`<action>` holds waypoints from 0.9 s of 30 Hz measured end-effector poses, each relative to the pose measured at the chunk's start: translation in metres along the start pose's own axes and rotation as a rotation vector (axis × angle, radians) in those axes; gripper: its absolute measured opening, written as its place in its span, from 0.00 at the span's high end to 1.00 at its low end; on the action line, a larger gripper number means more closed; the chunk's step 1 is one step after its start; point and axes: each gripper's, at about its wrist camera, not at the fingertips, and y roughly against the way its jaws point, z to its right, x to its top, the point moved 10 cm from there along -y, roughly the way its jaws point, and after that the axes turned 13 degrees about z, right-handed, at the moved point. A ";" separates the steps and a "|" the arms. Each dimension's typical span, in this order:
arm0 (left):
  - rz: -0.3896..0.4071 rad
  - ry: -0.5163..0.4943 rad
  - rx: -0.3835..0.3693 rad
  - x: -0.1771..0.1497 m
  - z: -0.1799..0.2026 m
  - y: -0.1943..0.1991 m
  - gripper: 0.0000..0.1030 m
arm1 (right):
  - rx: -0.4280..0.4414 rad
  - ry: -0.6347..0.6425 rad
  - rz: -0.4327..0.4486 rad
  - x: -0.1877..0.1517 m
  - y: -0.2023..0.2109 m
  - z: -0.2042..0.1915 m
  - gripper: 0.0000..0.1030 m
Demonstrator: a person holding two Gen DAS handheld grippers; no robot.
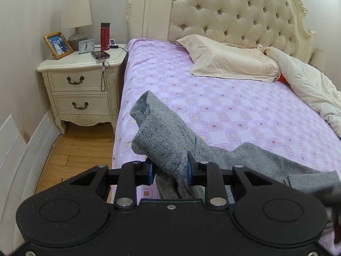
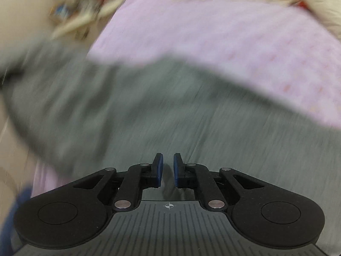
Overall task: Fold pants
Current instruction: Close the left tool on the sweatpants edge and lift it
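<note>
Pink checked sheets cover the bed (image 1: 223,98), and the grey pants (image 1: 170,145) lie across its near edge, one end lifted off the sheet. The left gripper (image 1: 169,170) pinches that raised fold between its blue pads (image 1: 189,173). The right gripper (image 2: 168,169) hovers just above the spread grey cloth with a narrow gap between its fingers, holding nothing; that view is badly blurred. A cream pillow (image 1: 230,59) sits by the tufted headboard (image 1: 234,12). Beside the bed's left edge stands a nightstand (image 1: 81,85) with a lamp (image 1: 76,19) and red bottle (image 1: 104,36).
</note>
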 end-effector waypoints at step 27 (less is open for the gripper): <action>0.023 -0.276 -0.480 -0.016 0.307 0.038 0.60 | -0.183 -0.510 0.245 -0.015 0.104 0.194 0.89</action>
